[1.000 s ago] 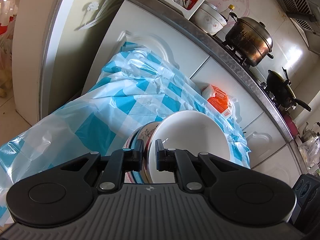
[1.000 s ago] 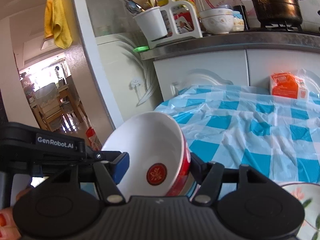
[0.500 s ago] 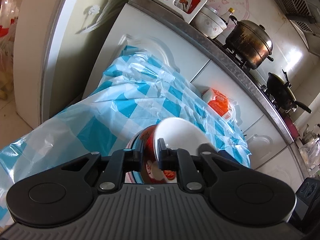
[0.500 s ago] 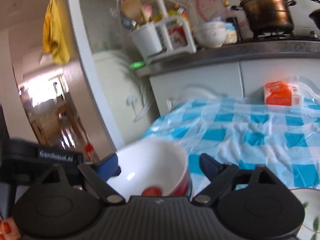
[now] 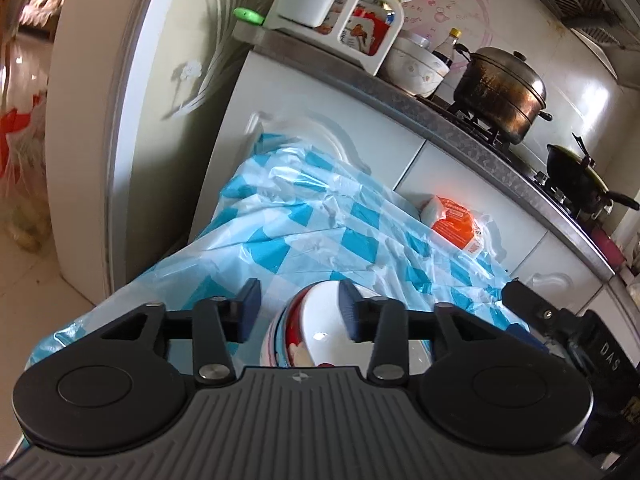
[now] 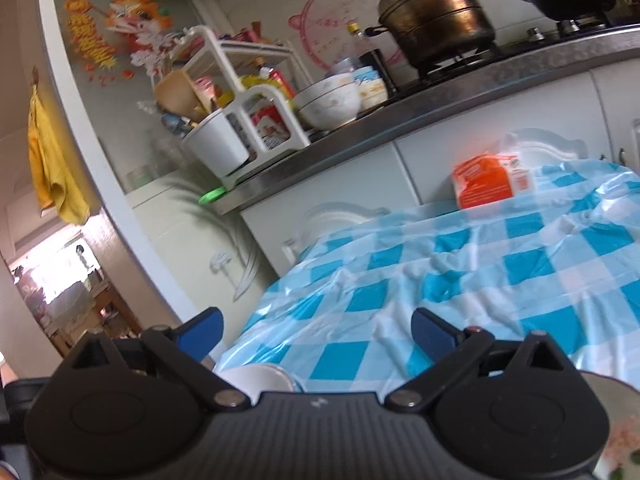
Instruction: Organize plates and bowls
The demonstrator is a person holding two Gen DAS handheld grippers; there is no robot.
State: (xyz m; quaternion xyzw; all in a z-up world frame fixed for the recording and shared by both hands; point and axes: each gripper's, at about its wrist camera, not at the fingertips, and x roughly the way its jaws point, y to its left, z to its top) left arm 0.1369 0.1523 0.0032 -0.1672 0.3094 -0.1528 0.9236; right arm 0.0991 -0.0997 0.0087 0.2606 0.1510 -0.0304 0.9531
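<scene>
Left wrist view: the left tongs have just been opening and stand about half apart. The stacked red-and-white ceramic bowls sit between the fingers on the blue-and-white checked plastic cloth over the worktop. The right finger crosses in front of the inner bowl's rim; contact there cannot be judged. The left finger stands clear of the stack. The tongs' black body cuts off the lower half of the bowls, so how many are nested is unclear. An orange-and-white carton lies farther back on the cloth. At the right edge, part of a black device shows, mostly cut off.

Right wrist view: the right tongs have just been opening and stand wide apart, with nothing between the blue-tipped fingers but cloth. A white bowl rim peeks over the tongs' body at lower left; the rest is hidden. At lower right, a sliver of a flower-patterned plate shows, blurred and cut by the frame. The carton sits at the cloth's far edge. Beyond, a steel counter carries a white rack, stacked pale bowls and a bronze-coloured lidded pot. The picture is slightly blurred.
</scene>
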